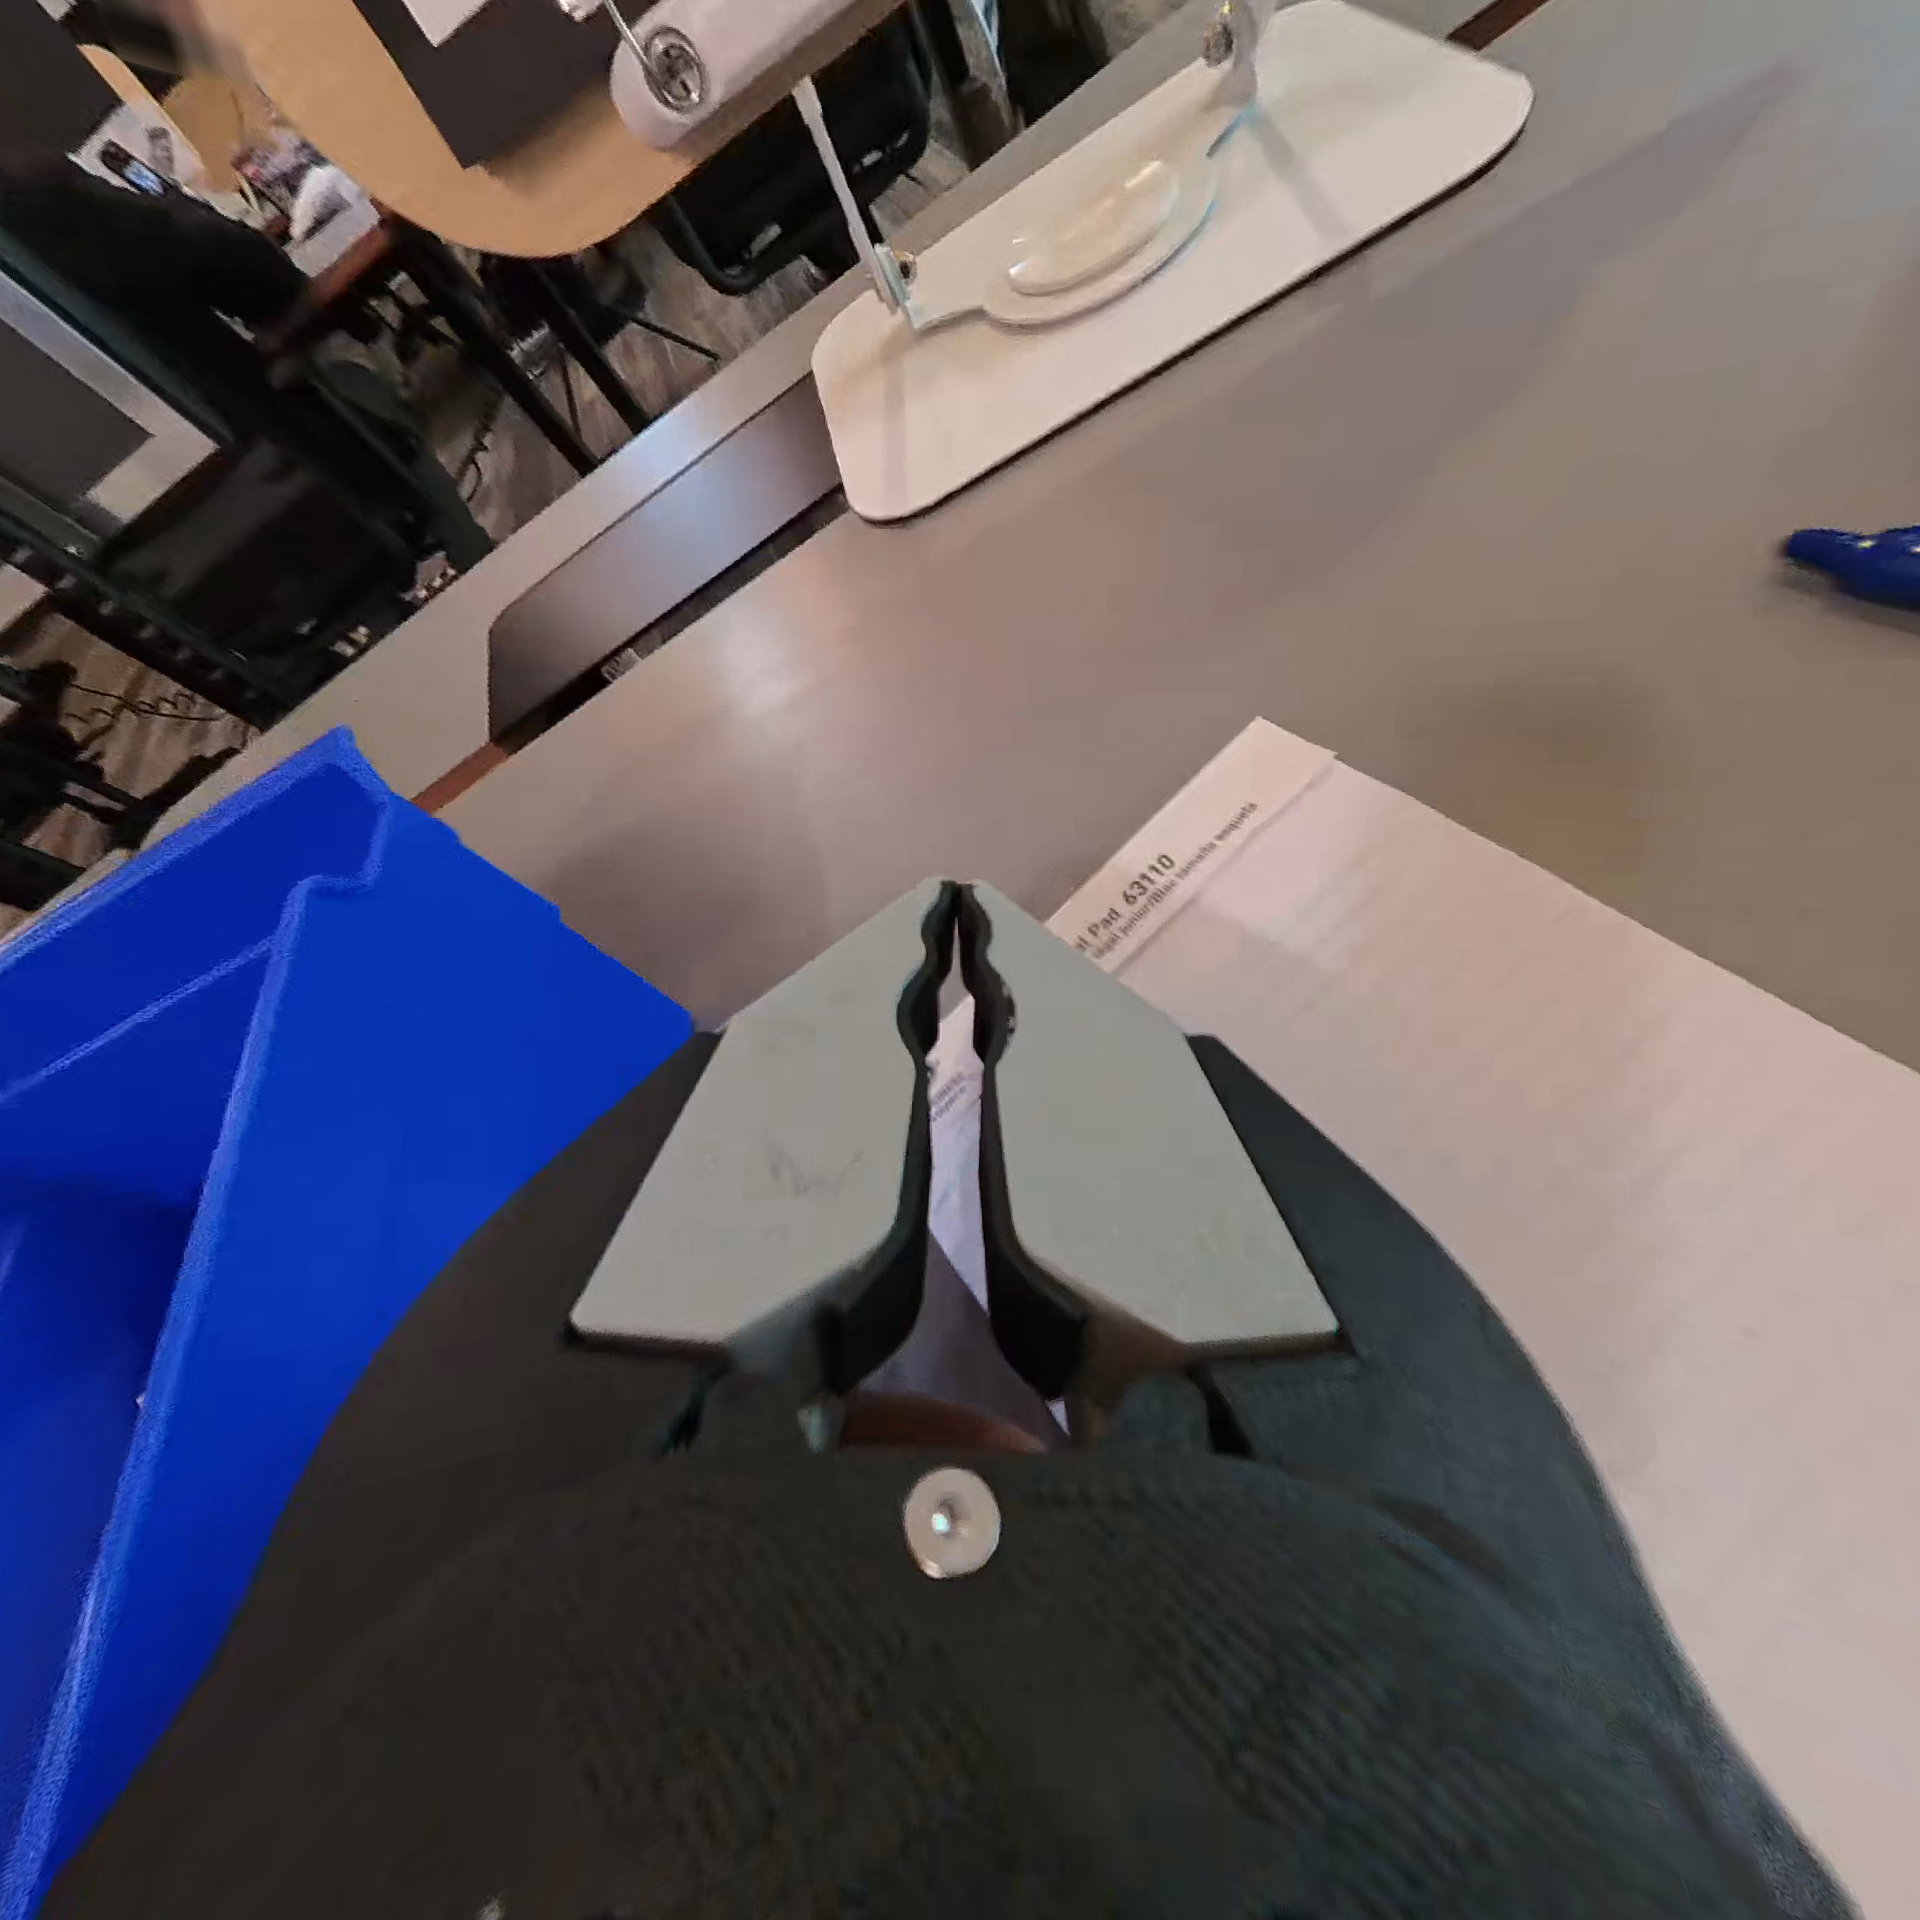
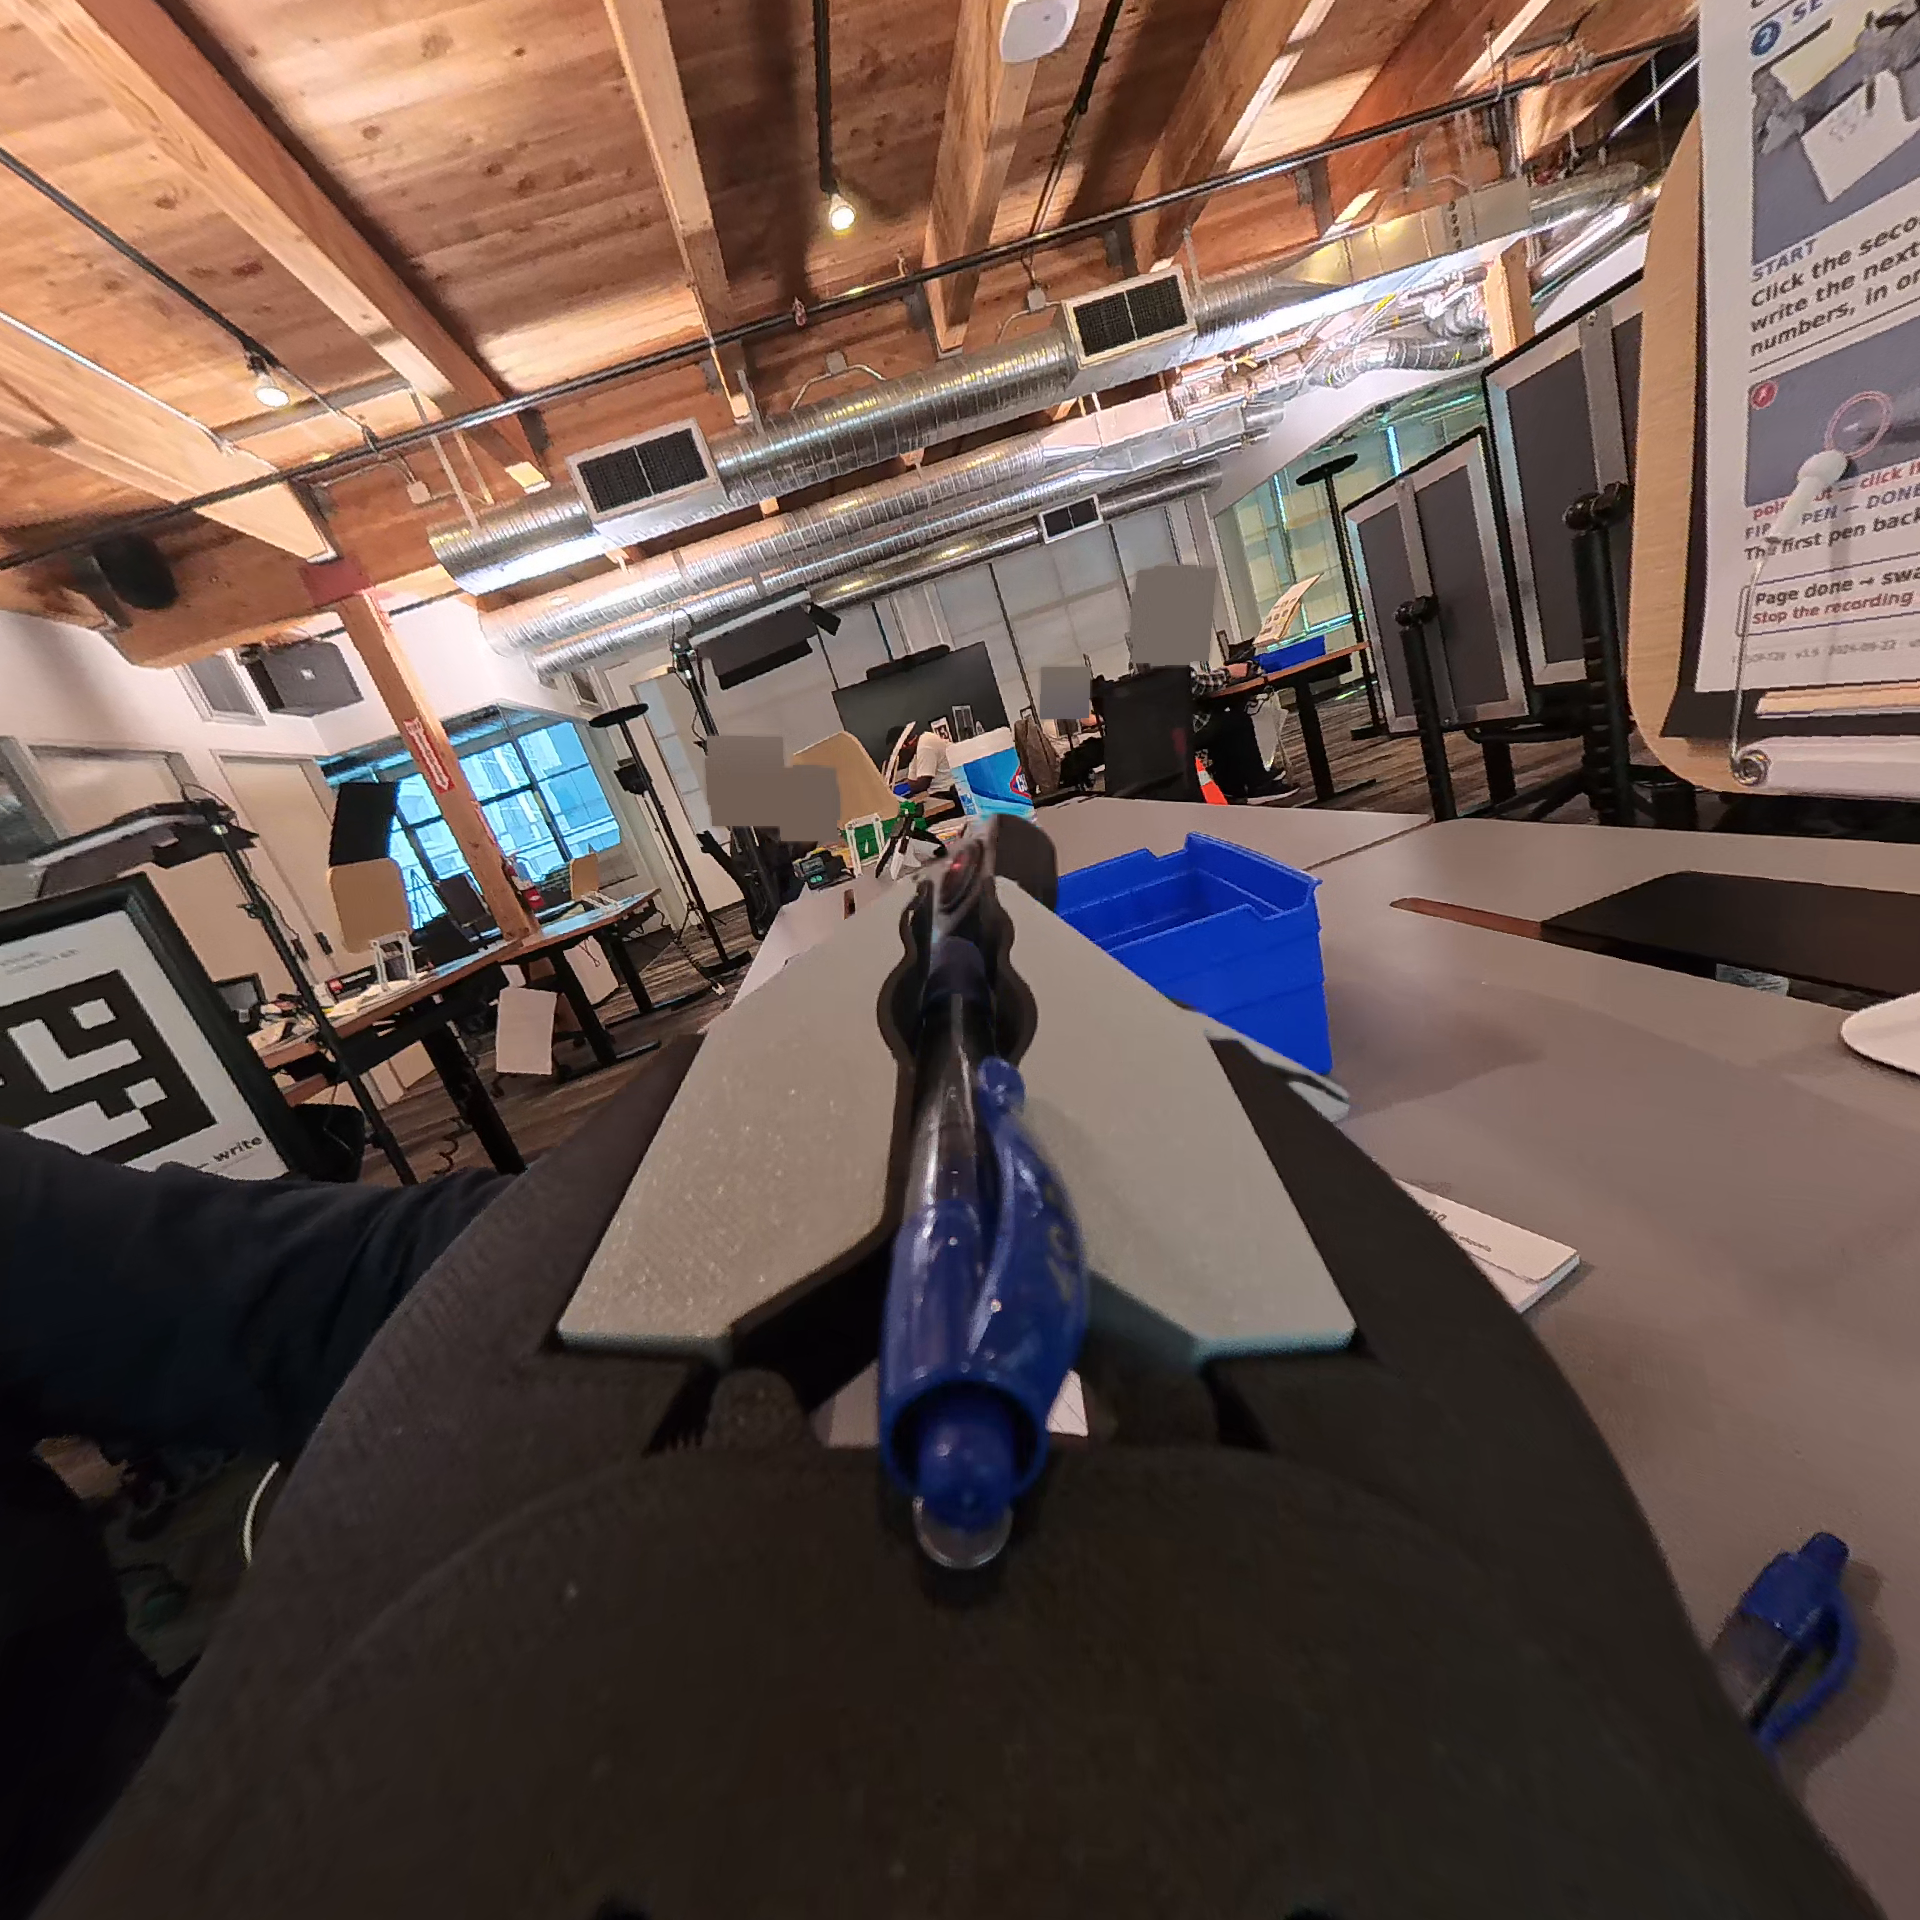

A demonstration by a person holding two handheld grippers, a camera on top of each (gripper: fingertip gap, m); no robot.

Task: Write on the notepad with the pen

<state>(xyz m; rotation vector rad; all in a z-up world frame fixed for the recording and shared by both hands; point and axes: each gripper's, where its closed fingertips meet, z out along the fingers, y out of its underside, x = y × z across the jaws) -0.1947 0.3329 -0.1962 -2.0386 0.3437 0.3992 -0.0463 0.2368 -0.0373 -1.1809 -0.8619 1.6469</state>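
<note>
The pen [image 2: 977,1278] is glossy blue plastic, the bin [image 1: 239,1122] smooth blue plastic with a slight sheen. The notepad [image 1: 1507,1143] is matt white paper on a smooth grey counter [image 1: 1195,623] with a soft sheen. Each tool's fingers [image 1: 769,1174] look matt grey and finely grained, on a rough black body.

Left gripper [image 1: 958,899] fingers pressed together (nothing between), right gripper [image 2: 971,883] clamped, angled upward

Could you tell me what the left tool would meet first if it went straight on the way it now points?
Probably the grey tabletop just beyond the notepad; the left tool tilts down, though depth is unclear.
</note>
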